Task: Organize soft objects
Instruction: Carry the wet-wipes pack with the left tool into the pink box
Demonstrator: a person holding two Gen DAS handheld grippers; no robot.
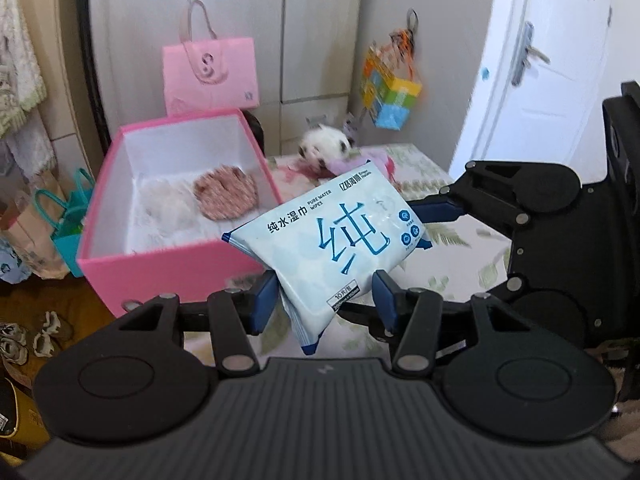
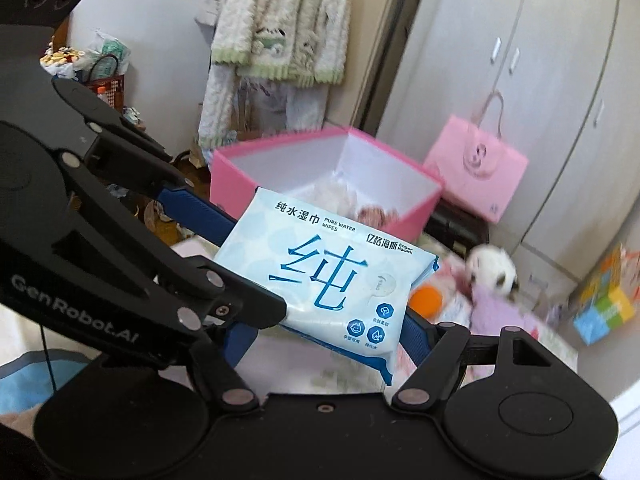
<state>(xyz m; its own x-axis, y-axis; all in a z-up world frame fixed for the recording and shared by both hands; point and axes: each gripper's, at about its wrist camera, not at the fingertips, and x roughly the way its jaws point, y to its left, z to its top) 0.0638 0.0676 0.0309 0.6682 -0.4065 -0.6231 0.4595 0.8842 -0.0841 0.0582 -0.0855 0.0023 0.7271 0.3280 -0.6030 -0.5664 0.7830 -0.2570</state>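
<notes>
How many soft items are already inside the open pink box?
2: a pinkish-brown knitted round piece on the floor of the pink cardboard box, and a pale fluffy item beside it. More may be hidden.

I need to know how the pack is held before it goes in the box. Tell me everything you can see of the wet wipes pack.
The wet wipes pack is a flat, soft, glossy plastic pouch, pale blue and white, with a large blue character, "PURE WATER WIPES" print, a round peel flap and crimped end seams. It is held tilted in the air beside the open pink box, sagging a little. The left gripper clamps one end and the right gripper its long sides.
</notes>
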